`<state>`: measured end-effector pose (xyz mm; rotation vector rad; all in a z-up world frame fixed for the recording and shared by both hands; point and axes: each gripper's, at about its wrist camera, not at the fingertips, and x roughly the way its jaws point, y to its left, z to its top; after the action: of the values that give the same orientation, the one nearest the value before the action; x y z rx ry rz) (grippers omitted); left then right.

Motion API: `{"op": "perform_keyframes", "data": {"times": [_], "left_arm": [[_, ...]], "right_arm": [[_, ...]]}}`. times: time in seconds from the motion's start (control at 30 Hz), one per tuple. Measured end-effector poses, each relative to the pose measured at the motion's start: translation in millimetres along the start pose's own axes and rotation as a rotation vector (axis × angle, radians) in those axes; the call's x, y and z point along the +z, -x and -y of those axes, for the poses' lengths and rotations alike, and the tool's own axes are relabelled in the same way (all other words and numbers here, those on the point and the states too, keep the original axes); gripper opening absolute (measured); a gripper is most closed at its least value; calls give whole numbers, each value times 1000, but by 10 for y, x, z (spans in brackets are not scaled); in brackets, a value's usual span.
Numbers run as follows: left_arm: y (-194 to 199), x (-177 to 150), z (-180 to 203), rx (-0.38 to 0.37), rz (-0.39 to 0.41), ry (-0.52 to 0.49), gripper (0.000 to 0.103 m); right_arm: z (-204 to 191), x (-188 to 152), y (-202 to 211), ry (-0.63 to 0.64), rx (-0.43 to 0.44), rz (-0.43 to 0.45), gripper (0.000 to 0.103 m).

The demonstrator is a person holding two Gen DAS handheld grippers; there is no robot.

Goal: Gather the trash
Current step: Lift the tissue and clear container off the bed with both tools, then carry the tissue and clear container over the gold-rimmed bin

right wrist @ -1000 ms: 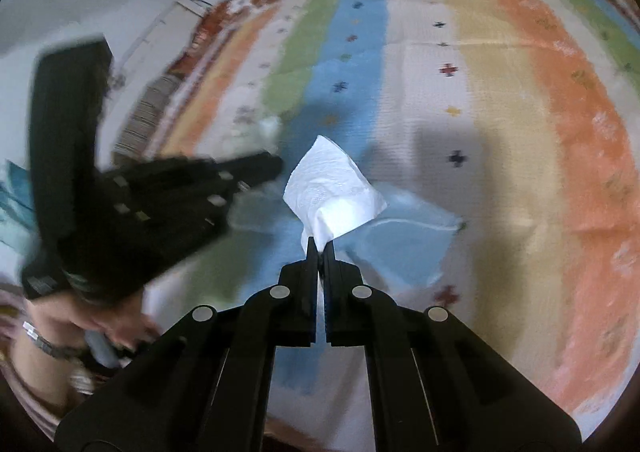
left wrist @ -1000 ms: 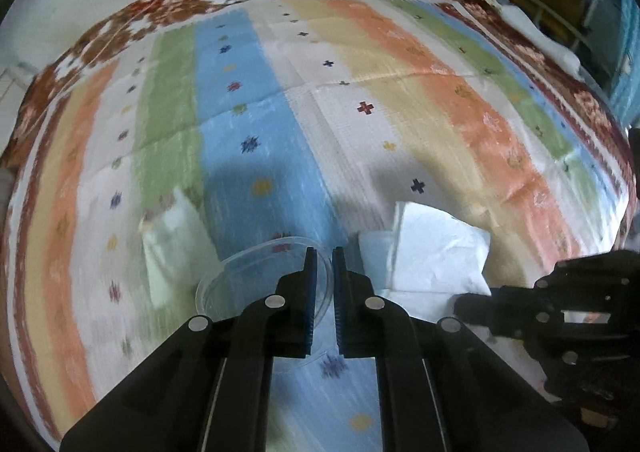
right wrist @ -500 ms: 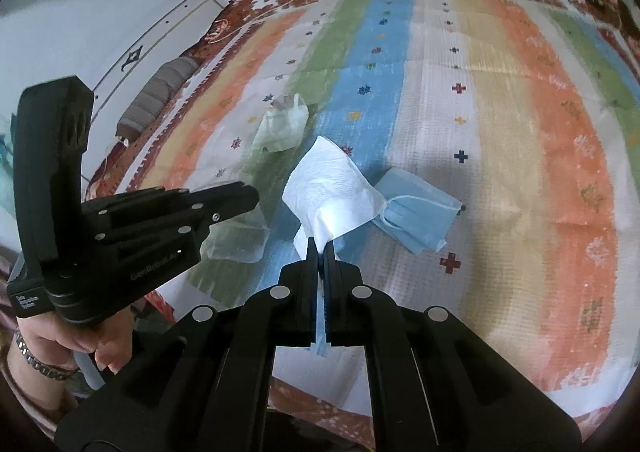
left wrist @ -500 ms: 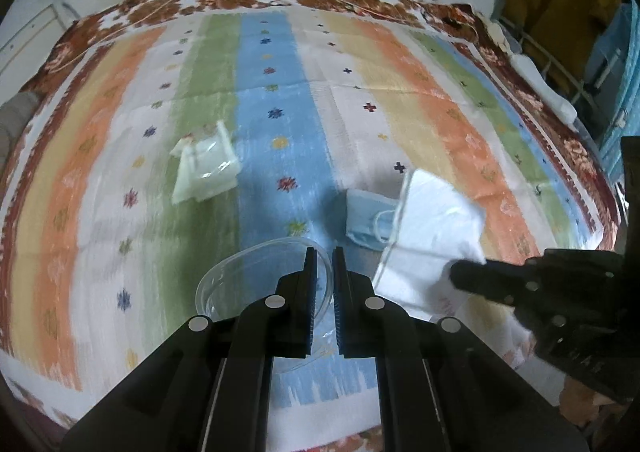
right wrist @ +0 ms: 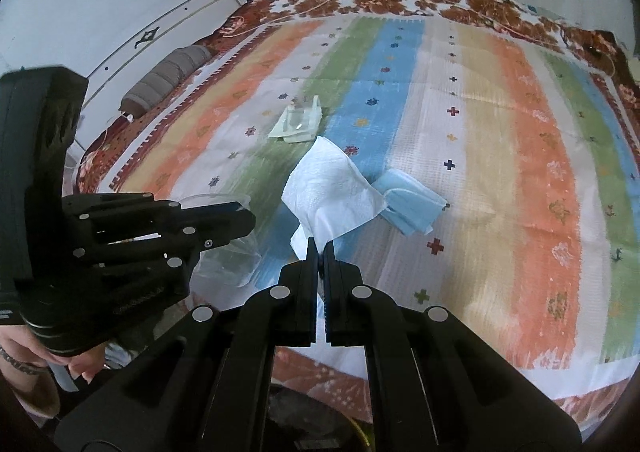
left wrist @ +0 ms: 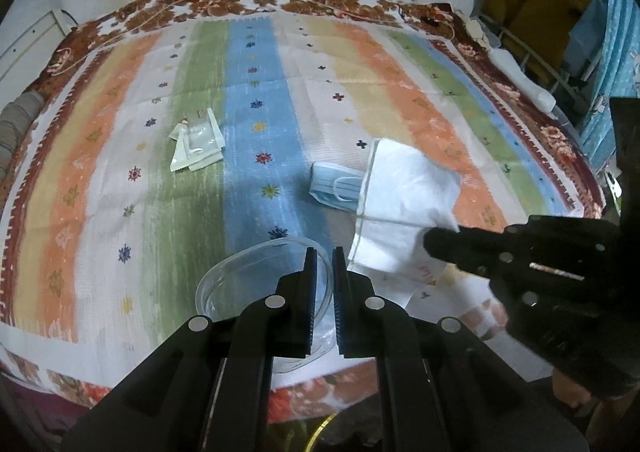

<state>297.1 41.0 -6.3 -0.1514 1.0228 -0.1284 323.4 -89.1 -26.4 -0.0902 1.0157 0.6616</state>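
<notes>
My left gripper [left wrist: 323,252] is shut on the rim of a clear plastic lid [left wrist: 240,284], held up above the near edge of the striped bedspread [left wrist: 380,100]. My right gripper [right wrist: 318,248] is shut on a white paper napkin [right wrist: 332,192], which hangs in the air; the same napkin [left wrist: 404,204] shows at the right of the left wrist view. A blue face mask [right wrist: 412,204] lies on the spread just behind the napkin, the mask [left wrist: 334,186] partly hidden by it. A clear plastic wrapper [left wrist: 196,144] lies flat on the green stripe, the wrapper [right wrist: 298,122] farther off.
The bed stands against a white wall. A grey bolster [right wrist: 164,80] lies along the left edge. Hanging cloth and a metal rail [left wrist: 532,60] stand at the right. A hand [right wrist: 36,364] holds the left gripper's handle. The floor shows dark below the near edge.
Both grippers have lifted and drawn back toward the near edge of the bed, carrying the lid and the napkin. The mask and the wrapper now lie farther away and uncovered.
</notes>
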Motion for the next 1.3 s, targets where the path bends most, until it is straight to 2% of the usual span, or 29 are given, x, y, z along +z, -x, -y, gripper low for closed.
{"op": "perform_keyframes", "data": {"times": [0.3,0.63,0.83,1.2,1.3], "left_arm": [[422,-168,101,-27,97,53,7],[722,-484,264,-94,135,95,7],[801,-719,310,-98,130,141,7],[902,-1106,473,-150,135,154,7],[909,-1211,509,-160,132,162,7]], "right_arm": [[-151,-268,293,0,-17,37,2],[-180,-565,580,-37,-15,73,2],[-208,-775,732,-51,-17,86,2],[-258,-1222,936,-79,6,92,2],[-263,-1385,960,-90,-28,87,2]]}}
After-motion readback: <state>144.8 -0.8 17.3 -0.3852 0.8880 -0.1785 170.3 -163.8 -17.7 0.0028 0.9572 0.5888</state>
